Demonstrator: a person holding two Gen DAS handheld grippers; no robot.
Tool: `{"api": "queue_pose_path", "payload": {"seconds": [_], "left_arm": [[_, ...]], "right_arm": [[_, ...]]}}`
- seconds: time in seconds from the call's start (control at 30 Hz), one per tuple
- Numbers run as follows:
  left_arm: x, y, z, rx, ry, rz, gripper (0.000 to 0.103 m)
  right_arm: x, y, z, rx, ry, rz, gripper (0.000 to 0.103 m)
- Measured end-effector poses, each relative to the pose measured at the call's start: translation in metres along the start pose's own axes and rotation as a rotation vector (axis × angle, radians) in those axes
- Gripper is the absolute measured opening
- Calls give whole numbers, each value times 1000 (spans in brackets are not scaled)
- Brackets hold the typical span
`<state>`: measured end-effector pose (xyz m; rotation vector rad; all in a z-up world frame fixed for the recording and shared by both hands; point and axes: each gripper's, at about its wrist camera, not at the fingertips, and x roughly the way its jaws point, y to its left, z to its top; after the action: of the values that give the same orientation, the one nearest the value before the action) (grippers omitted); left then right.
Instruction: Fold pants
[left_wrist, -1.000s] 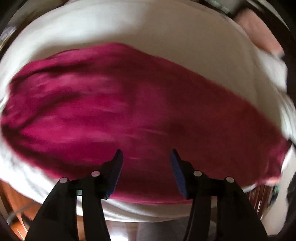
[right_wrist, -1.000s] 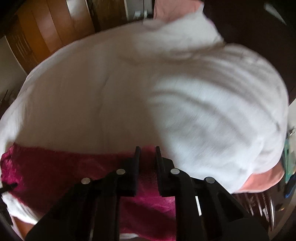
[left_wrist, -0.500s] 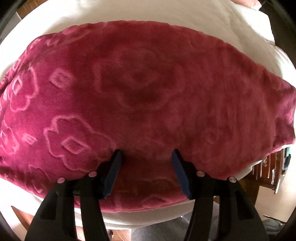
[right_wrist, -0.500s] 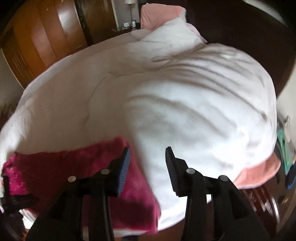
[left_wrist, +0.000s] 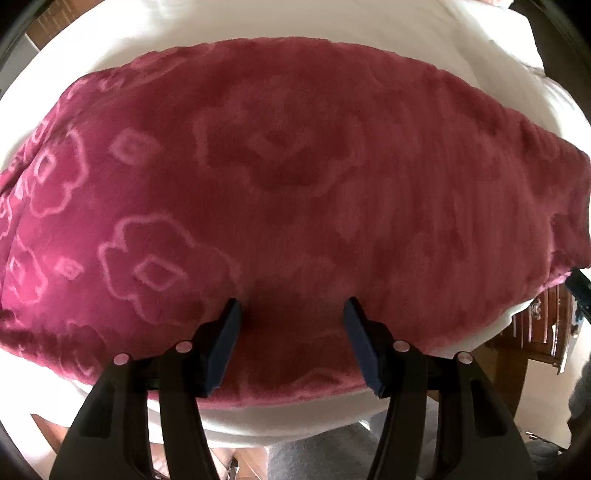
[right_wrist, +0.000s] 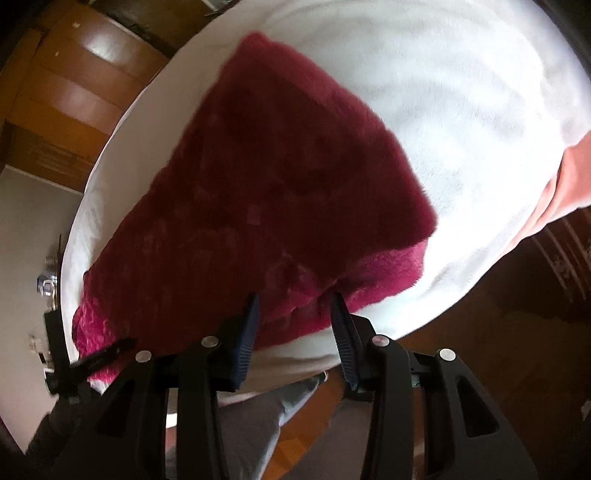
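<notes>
While the crimson pants (left_wrist: 295, 206) lay folded along the bed's (left_wrist: 258, 44) near edge, both grippers hung wide open, holding nothing: left gripper (left_wrist: 291, 321), right gripper (right_wrist: 293, 314). I judged another fold was due, needing a hem pinch; white bedding beyond offered room.

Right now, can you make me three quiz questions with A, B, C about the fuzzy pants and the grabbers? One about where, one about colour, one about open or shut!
1. Where do the pants lie?
A. on the white bedding
B. on the wooden floor
C. in a basket

2. What colour are the pants?
A. blue
B. dark pink-red
C. green

3. How is the left gripper?
A. shut on the pants
B. out of view
C. open

Answers: 1 A, white bedding shows all around them. 2 B, magenta plush with flower outlines. 3 C, a wide gap separates its fingers, as with the right gripper.
</notes>
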<state>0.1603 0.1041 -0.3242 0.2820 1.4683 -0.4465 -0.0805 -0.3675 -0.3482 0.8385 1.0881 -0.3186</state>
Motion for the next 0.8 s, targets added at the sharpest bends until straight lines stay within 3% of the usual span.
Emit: {"api": "queue_pose_path", "payload": {"seconds": [0.3,0.4,0.43,0.8], "left_arm": [[-6,30,-6,-16,9,-19,59],[-8,34,-4,22,12,-29,59],[-8,33,-3,40,13,-31,60],[-2,36,4,230,53,-83,61]], "right_arm": [[29,-7,13,134,-33,-26,38],[27,-7,11,169,-52,-24,11],[26,-8,13,177,-55,-18,8],[-26,13,-13,207,-191,-103,5]]}}
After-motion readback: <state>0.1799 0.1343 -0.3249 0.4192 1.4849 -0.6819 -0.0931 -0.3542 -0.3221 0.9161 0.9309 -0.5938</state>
